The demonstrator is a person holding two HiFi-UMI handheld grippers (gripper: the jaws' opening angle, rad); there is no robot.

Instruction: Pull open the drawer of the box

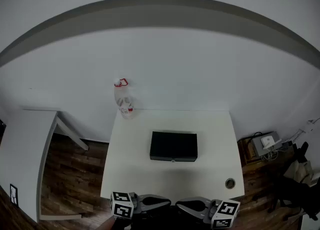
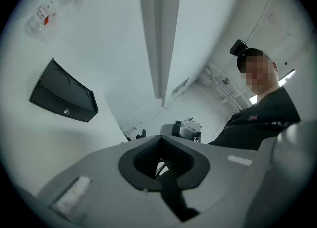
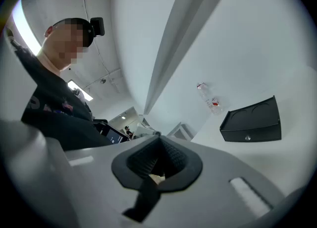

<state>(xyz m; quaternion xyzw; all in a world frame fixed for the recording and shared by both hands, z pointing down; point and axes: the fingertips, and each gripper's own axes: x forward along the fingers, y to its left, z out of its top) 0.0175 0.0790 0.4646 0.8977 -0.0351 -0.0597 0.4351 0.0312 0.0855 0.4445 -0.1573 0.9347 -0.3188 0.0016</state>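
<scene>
A black box (image 1: 173, 145) lies in the middle of the white table (image 1: 215, 169), its drawer front with a small round knob (image 1: 173, 160) facing me. My left gripper (image 1: 166, 201) and right gripper (image 1: 179, 205) are low at the table's near edge, tips pointing at each other, well short of the box. Both are shut and hold nothing. From the left gripper (image 2: 163, 160), the box (image 2: 63, 98) appears far off at the left. The right gripper (image 3: 157, 160) has the box (image 3: 251, 121) and its knob (image 3: 247, 137) at the right.
A clear plastic bottle with a red cap (image 1: 123, 98) stands at the table's back left corner. A round cable hole (image 1: 230, 183) sits near the front right corner. A second white table (image 1: 25, 149) stands at the left. Devices and cables (image 1: 265, 144) lie on the wooden floor at the right.
</scene>
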